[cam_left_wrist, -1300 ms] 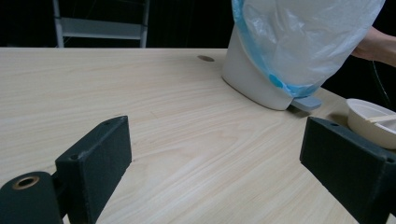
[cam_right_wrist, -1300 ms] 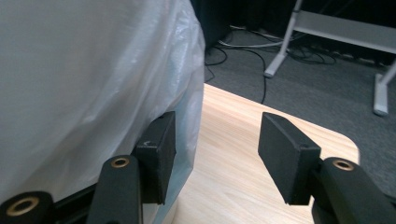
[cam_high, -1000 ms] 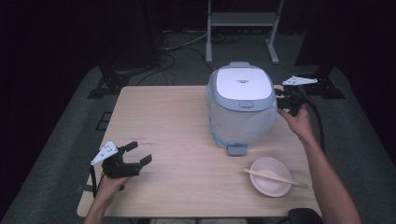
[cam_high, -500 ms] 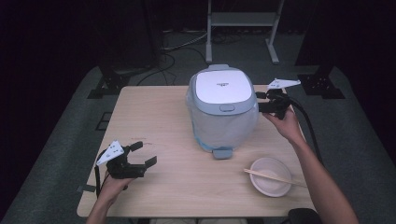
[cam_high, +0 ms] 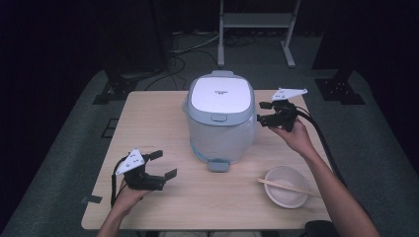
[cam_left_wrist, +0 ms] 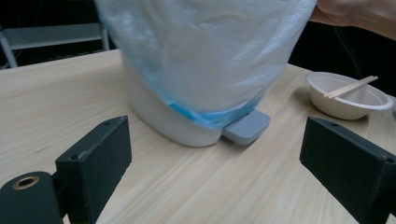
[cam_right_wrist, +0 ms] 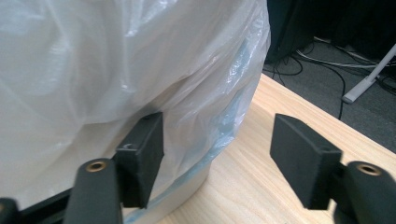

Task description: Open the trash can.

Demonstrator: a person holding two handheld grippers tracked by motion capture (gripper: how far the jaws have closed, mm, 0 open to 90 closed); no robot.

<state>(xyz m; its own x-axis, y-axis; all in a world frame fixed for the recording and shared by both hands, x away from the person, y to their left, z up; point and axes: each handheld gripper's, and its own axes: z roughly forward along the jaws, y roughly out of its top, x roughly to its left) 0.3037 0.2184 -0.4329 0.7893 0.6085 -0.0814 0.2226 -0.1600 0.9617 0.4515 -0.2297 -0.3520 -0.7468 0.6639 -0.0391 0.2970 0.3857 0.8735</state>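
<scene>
The table (cam_high: 148, 123) bears the bag-wrapped rice cooker (cam_high: 221, 118) at its middle, a bowl (cam_high: 286, 186) with chopsticks (cam_high: 288, 187) to the cooker's front right, the right gripper (cam_high: 261, 112) just beside the cooker, jaws just opened and empty, and the left gripper (cam_high: 163, 165) front-left, open.

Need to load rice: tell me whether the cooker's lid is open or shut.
Shut: the white lid lies flat on the rice cooker.

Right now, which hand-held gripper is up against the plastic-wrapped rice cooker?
The right hand-held gripper: one jaw touches the clear plastic on the white rice cooker, its jaws having just opened. The left hand-held gripper stands apart near the wooden table's front edge.
</scene>
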